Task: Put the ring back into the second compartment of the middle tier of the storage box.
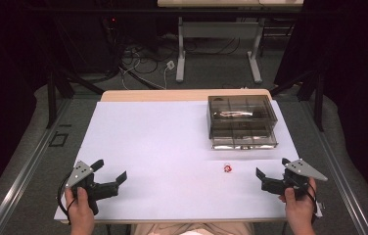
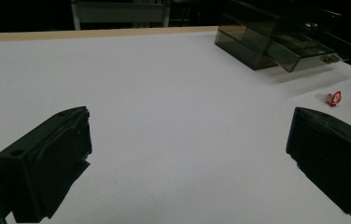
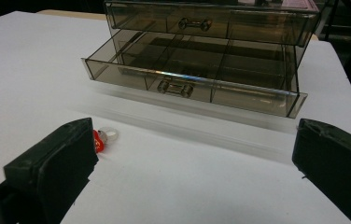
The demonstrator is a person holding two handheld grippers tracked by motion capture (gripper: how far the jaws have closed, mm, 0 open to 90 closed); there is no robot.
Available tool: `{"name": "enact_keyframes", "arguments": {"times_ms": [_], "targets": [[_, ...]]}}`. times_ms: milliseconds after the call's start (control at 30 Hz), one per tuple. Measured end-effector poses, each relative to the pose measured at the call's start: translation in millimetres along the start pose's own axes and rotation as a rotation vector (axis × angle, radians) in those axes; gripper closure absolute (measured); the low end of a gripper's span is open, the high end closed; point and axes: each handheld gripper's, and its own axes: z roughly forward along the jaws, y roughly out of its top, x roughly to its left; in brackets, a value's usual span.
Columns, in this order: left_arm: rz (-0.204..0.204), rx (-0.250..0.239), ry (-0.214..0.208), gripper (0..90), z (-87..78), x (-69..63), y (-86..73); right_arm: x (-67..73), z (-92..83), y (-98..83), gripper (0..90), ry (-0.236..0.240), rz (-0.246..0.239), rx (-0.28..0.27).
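**Open drawer unit and a small red piece on the white table**

Dark curtains and a tangle of floor cables frame a white-topped table (image 1: 172, 147) with a pale wooden far edge. At the far right of the table stands a smoky transparent drawer organizer (image 1: 241, 121) with two levels. Its upper drawer (image 3: 211, 21) is pushed in, a small metal handle at the middle of its front. Its lower drawer (image 3: 190, 74) is pulled out toward the person, and the right claw's view looks down into it: dividers split it into several compartments, and as far as the tinted plastic lets one tell, nothing lies in them. From the high view something pale and glinting shows through the lid in the upper level, too blurred to identify.

A small red and white object (image 1: 228, 168) lies on the bare table, near the open drawer's front but clear of it. In the right gripper view it (image 3: 102, 138) sits just beside the left jaw, partly hidden behind it; in the left gripper view it (image 2: 334, 98) rests toward the right, well short of the organizer (image 2: 276, 44).

Left claw (image 1: 109, 172), held in the person's left hand (image 1: 80, 210) at the near left corner, has its jaws spread wide, holding nothing. Right claw (image 1: 271, 172), in the right hand (image 1: 299, 208) at the near right, is likewise wide apart and empty.
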Motion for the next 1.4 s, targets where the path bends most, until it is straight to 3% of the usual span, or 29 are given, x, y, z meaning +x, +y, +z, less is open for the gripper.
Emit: {"name": "enact_keyframes", "arguments": {"times_ms": [100,300,400,500,567,667,767,967,1000,1400], "targets": [[-0.003,0.008,-0.006,0.1,-0.6,-0.7,0.1,1.6,3.6,1.2,0.0,0.025,0.031,0.019],[-0.005,0.004,0.005,0.0,2.6,-4.0,-0.5,11.1,6.7,8.1,0.0,0.057,0.014,0.044],[0.019,0.01,0.012,0.0,4.1,-5.8,-0.5,15.1,9.3,14.0,0.0,0.074,-0.005,0.047],[0.029,-0.001,0.023,0.0,4.8,-7.9,1.1,17.8,11.2,20.1,0.0,0.063,-0.001,0.06],[0.012,-0.006,0.051,0.1,6.9,-9.0,2.7,21.3,14.2,30.3,0.0,0.049,-0.004,0.055],[-0.012,0.0,0.059,0.0,10.0,-8.9,2.6,23.2,16.0,34.3,0.0,0.033,-0.01,0.055],[-0.018,0.011,0.072,0.1,12.1,-9.1,2.9,27.2,20.4,43.6,0.5,0.047,-0.029,0.06],[-0.02,0.016,0.097,0.0,14.9,-11.8,2.2,35.1,23.5,51.1,10.2,0.067,-0.049,0.072],[-0.014,0.024,0.098,0.0,16.0,-12.3,2.3,37.7,26.2,52.6,14.1,0.069,-0.071,0.065],[0.002,0.017,0.088,0.2,16.3,-16.9,2.7,47.5,39.6,60.6,20.5,0.101,-0.065,0.104]]}}
